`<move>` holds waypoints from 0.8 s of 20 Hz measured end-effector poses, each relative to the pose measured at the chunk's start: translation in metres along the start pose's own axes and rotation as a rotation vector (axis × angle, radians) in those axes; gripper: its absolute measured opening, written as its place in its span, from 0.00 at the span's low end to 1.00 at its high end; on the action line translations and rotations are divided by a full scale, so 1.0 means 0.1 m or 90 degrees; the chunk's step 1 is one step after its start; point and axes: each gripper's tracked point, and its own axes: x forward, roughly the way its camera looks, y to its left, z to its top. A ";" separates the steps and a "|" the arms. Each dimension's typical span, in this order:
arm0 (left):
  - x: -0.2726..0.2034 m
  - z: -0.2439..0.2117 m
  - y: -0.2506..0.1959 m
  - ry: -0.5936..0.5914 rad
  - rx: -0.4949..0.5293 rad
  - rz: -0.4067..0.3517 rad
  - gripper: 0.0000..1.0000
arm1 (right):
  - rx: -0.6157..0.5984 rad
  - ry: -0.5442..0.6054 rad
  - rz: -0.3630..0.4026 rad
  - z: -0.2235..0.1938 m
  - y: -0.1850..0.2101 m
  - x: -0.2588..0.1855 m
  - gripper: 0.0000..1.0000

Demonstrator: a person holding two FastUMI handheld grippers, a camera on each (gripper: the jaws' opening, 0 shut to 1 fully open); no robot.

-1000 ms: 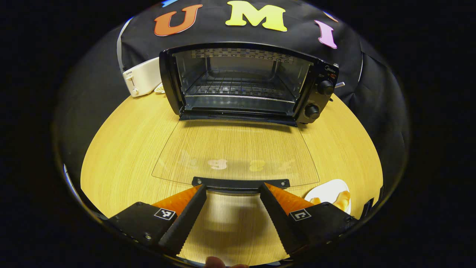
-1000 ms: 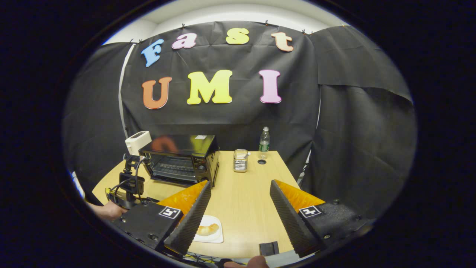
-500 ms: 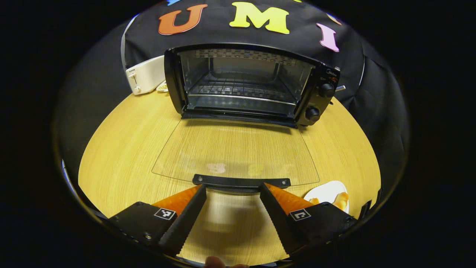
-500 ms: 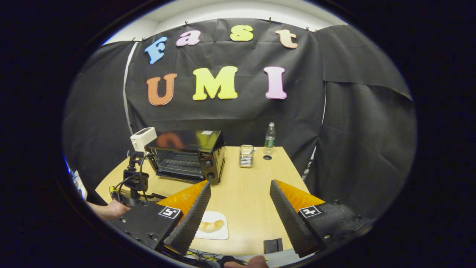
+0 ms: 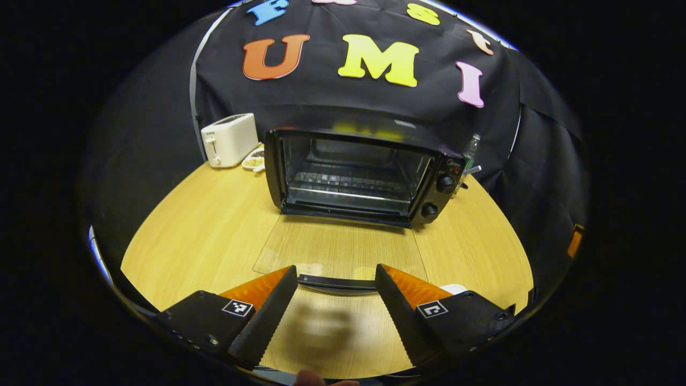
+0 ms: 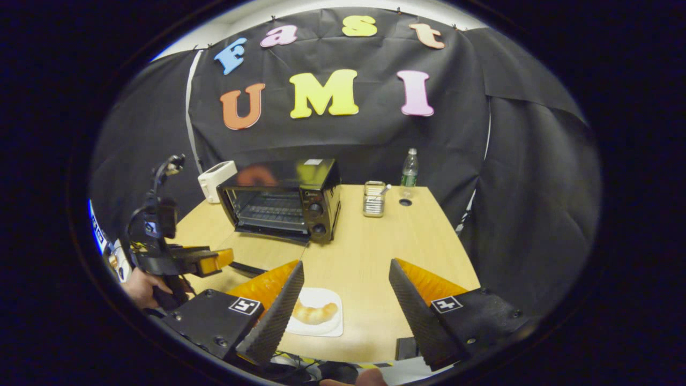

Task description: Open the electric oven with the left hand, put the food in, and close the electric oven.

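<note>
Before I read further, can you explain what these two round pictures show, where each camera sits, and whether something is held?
A person holds a two-finger gripper in each hand; a camera rides on each. In the left gripper view, the left gripper is open and empty before the oven, whose glass door lies flat and open. In the right gripper view, the right gripper is open above a plate with a croissant. The table also carries a toaster, bottle and jar.
</note>
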 end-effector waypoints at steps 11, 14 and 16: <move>-0.87 0.43 0.24 -0.115 -0.014 0.028 0.95 | 0.102 0.174 0.041 -0.98 0.37 0.63 0.97; -0.98 0.44 0.22 -0.123 -0.023 0.012 0.95 | 0.138 0.207 0.044 -1.15 0.51 0.78 0.94; -1.01 0.45 0.21 -0.125 -0.017 0.003 0.95 | 0.166 0.220 0.039 -1.23 0.57 0.81 0.93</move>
